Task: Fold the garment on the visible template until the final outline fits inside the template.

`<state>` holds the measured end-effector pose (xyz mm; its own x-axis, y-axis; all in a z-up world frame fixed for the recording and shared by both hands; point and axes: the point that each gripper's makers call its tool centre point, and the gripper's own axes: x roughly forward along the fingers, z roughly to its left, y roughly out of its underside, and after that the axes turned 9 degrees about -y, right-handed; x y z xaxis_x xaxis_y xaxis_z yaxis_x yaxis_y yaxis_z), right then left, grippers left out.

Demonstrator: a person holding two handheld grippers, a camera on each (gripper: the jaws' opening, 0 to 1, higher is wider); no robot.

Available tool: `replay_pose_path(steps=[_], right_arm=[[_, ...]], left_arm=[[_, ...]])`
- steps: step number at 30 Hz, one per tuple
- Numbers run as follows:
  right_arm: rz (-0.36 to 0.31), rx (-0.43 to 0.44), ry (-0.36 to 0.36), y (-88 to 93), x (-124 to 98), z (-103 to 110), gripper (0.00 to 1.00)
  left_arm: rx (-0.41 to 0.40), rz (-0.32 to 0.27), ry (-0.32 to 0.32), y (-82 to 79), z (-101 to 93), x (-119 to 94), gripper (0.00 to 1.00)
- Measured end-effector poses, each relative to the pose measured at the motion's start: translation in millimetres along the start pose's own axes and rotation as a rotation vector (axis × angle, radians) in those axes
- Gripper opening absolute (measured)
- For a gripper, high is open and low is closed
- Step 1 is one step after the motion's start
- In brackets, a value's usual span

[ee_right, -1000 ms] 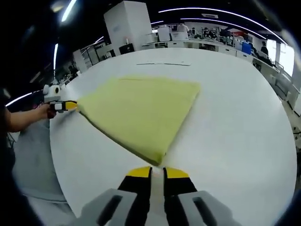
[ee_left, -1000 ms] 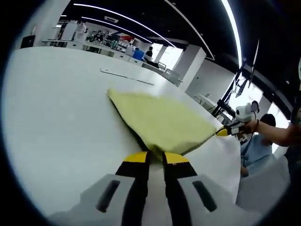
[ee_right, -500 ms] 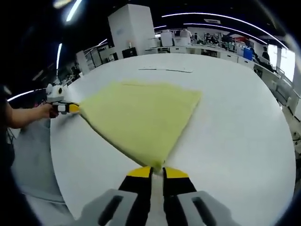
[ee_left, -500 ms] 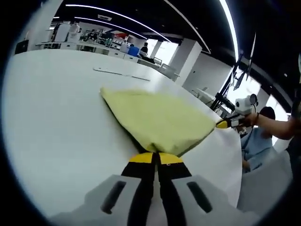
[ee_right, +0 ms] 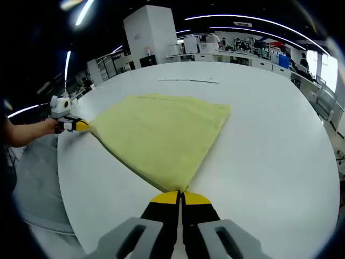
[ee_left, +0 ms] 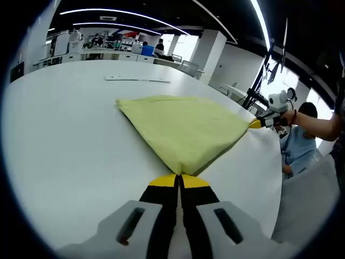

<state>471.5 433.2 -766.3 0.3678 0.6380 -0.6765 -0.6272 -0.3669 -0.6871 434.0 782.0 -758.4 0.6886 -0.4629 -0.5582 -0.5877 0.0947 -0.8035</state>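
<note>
Two grippers pinch corners of the pale yellow cloth garment (ee_left: 186, 127) spread on the round white table (ee_left: 64, 145): left gripper (ee_left: 178, 179) and right gripper (ee_right: 180, 196), jaws pressed together.

Both jaw pairs have closed on the yellow garment (ee_right: 161, 137) corners, which were earlier unclamped.

My left gripper (ee_left: 179, 181) has its yellow-tipped jaws pressed together, pinching the near corner of the yellow garment (ee_left: 183, 129). My right gripper (ee_right: 180, 197) does the same, jaws closed on its own corner of the cloth. In the left gripper view my right hand (ee_left: 291, 117) reaches in from the right, forearm extended. In the right gripper view my left hand (ee_right: 47, 128) enters from the left.
</note>
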Motion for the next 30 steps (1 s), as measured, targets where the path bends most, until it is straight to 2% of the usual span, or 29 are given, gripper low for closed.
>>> replay_pose_path(steps=[8,12,19,30], right_arm=[[0.003,-0.005,-0.006,0.2,-1,3,0.00],[0.020,-0.019,-0.004,2.5,-2,5,0.00],[0.030,-0.019,-0.008,7.1,-5,8,0.00],[0.033,-0.019,-0.014,13.9,-10,17,0.00]], left_arm=[[0.197,0.056,-0.027,0.1,1.3,-6,0.00],[0.232,0.075,-0.030,4.1,3.7,-4,0.00],[0.258,0.097,-0.030,9.5,-2.6,-8,0.00],[0.234,0.107,-0.034,19.5,-6.3,-17,0.00]])
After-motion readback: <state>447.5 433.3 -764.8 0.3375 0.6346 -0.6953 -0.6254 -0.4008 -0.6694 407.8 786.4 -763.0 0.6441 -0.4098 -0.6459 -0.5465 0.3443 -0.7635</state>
